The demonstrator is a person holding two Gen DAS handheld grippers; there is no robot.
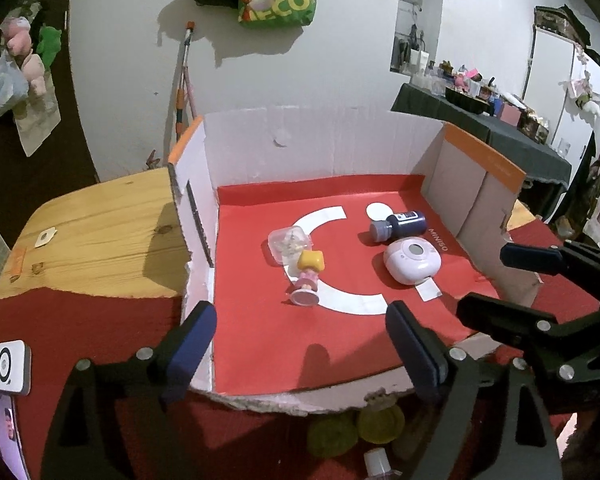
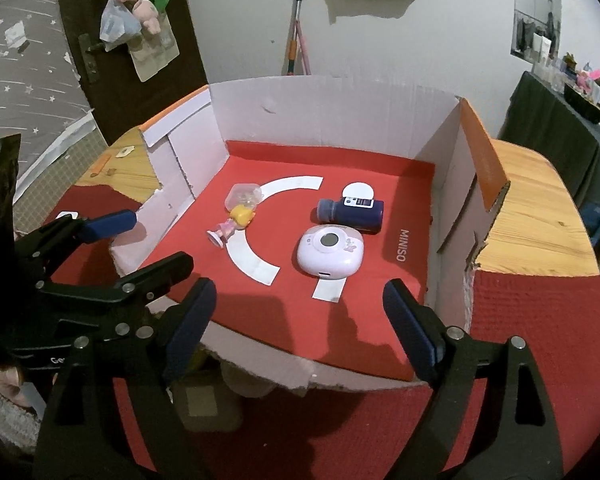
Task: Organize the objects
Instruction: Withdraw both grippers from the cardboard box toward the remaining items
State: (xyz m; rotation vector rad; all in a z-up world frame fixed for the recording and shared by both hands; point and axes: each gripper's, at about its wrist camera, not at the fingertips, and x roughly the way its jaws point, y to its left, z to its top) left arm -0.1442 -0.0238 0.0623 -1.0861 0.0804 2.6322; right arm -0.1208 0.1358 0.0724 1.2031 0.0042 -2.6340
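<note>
An open cardboard box [image 1: 312,144] [image 2: 332,108] with a red floor holds a toppled doll figure with yellow hair and pink dress [image 1: 309,278] [image 2: 233,223], a clear plastic case [image 1: 288,245] [image 2: 244,196], a dark blue bottle on its side [image 1: 400,225] [image 2: 352,210], and a round pale pink gadget [image 1: 412,261] [image 2: 330,250]. My left gripper [image 1: 300,354] [image 2: 148,240] is open and empty at the box's near left edge. My right gripper [image 2: 300,332] [image 1: 516,280] is open and empty at the near right edge.
The box stands on a wooden table [image 1: 100,232] [image 2: 540,220] partly covered by red cloth [image 2: 540,328]. A white square device [image 1: 10,366] lies at the left. Yellow round things [image 1: 356,426] lie below the box's torn front edge. A dark door [image 2: 132,40] stands behind.
</note>
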